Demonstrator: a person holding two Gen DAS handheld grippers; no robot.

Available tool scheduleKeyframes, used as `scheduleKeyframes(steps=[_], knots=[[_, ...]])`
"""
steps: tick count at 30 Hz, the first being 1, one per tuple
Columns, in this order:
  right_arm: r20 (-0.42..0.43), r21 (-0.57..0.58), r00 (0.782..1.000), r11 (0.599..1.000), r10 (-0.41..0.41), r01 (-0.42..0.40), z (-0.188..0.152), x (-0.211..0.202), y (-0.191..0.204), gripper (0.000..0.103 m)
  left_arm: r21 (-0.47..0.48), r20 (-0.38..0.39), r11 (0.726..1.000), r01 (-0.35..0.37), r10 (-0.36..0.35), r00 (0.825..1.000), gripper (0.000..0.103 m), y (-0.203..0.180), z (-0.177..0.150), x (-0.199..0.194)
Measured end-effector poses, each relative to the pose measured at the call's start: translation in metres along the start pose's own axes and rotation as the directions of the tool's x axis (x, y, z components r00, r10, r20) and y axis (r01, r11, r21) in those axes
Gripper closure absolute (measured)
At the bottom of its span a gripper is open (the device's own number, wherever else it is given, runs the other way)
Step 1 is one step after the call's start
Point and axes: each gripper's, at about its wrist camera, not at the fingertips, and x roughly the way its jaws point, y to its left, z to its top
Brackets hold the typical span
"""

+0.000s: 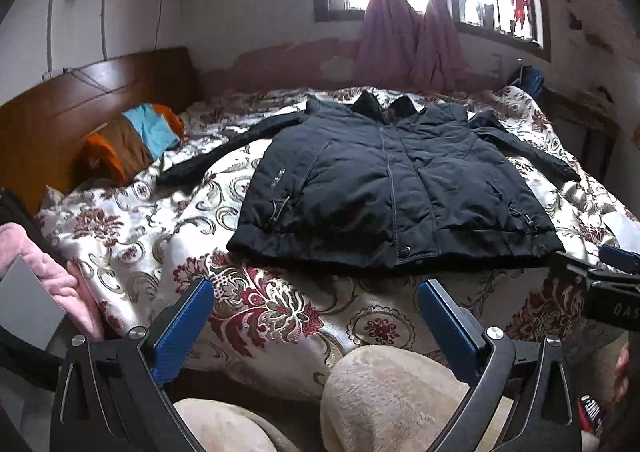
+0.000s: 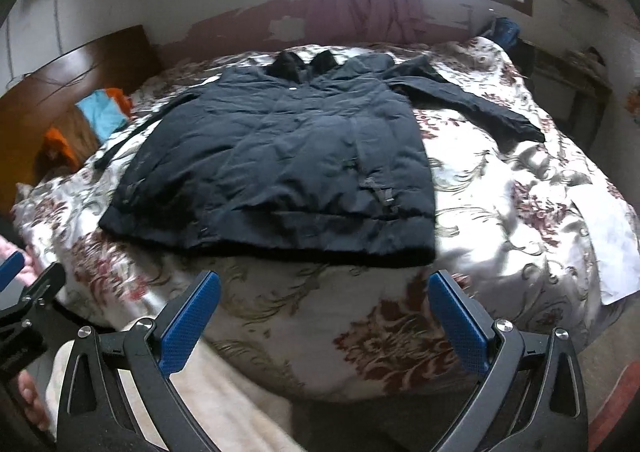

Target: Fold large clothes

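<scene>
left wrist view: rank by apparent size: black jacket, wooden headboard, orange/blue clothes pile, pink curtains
1. black jacket, fills mid-frame.
2. wooden headboard.
3. pink curtains.
4. orange/blue clothes pile.
Headboard versus curtains looks close, and fisheye stretch near the frame edge makes that pair unsure.
</scene>
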Motion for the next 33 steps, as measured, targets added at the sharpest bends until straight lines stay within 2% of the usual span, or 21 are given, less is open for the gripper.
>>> scheduleKeyframes(steps=[6, 10, 16, 20, 22, 24, 27, 30, 33], knots=[[0.001, 0.047, 0.998, 0.997, -0.068, 0.068, 0.023, 0.027, -0.034, 0.001, 0.002, -0.043, 1.0, -0.018, 0.018, 0.999, 0.0, -0.009, 0.021, 0.024], [-0.011, 0.079, 0.996, 0.993, -0.09, 0.091, 0.034, 0.055, -0.066, 0.001, 0.013, -0.071, 0.999, -0.032, 0.033, 0.997, 0.0, -0.03, 0.039, 0.05], [-0.031, 0.095, 0.986, 0.982, -0.162, 0.164, 0.05, 0.098, -0.116, 0.001, 0.088, -0.116, 0.996, -0.013, 0.023, 0.993, 0.0, -0.085, 0.067, 0.111], [-0.005, 0.133, 0.982, 0.973, -0.188, 0.187, 0.067, 0.124, -0.152, 0.001, 0.145, -0.111, 0.988, 0.051, -0.034, 0.993, 0.0, -0.13, 0.09, 0.148], [0.017, 0.157, 0.986, 0.975, -0.163, 0.158, 0.077, 0.138, -0.172, 0.001, 0.163, -0.125, 0.982, 0.094, -0.074, 0.989, 0.0, -0.154, 0.103, 0.168], [0.034, 0.215, 0.995, 0.973, -0.095, 0.086, 0.088, 0.154, -0.197, 0.001, 0.175, -0.132, 0.975, 0.14, -0.118, 0.984, 0.0, -0.176, 0.116, 0.188], [0.044, 0.318, 0.999, 0.948, -0.022, 0.006, 0.105, 0.179, -0.233, 0.001, 0.179, -0.141, 0.965, 0.193, -0.169, 0.975, 0.0, -0.207, 0.136, 0.22], [0.062, 0.353, 0.998, 0.935, -0.016, -0.007, 0.124, 0.198, -0.255, 0.001, 0.187, -0.143, 0.956, 0.226, -0.201, 0.969, 0.0, -0.234, 0.155, 0.252], [0.034, 0.35, 0.999, 0.937, -0.004, -0.008, 0.141, 0.221, -0.266, 0.001, 0.2, -0.143, 0.951, 0.234, -0.208, 0.968, 0.0, -0.255, 0.17, 0.279]])
